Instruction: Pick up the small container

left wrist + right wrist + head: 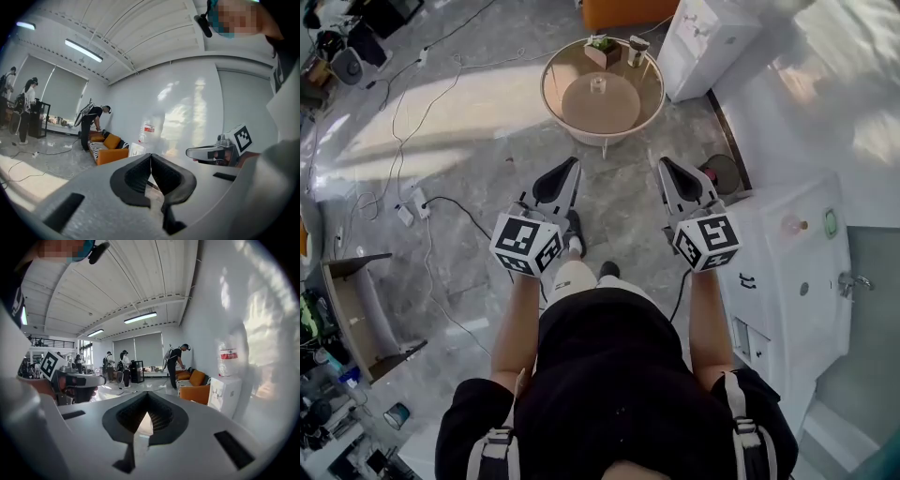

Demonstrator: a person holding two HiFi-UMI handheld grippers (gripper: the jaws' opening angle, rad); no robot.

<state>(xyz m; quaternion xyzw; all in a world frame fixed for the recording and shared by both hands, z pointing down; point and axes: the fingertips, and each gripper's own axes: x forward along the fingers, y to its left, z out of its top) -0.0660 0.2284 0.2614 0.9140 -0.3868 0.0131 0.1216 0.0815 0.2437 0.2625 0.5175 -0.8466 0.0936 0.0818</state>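
Note:
A round glass table [558, 105] stands on the floor ahead of me in the head view. A small container [637, 49] with a dark top stands at its far edge, beside a little planter [602, 50], and a small clear item [598, 84] sits at its middle. Both grippers hang at waist height, well short of the table. My left gripper [573, 168] is shut and empty, its jaws meeting in its own view [150, 161]. My right gripper [667, 166] is also shut with nothing in it [147, 402]. Each gripper view looks across the room, not at the table.
A white cabinet [712, 42] stands right of the table, and a white counter with a sink [806, 272] runs along my right. Cables and power strips [417, 202] lie on the floor at left, near a shelf [356, 309]. Beyond are an orange sofa [110, 149] and several people.

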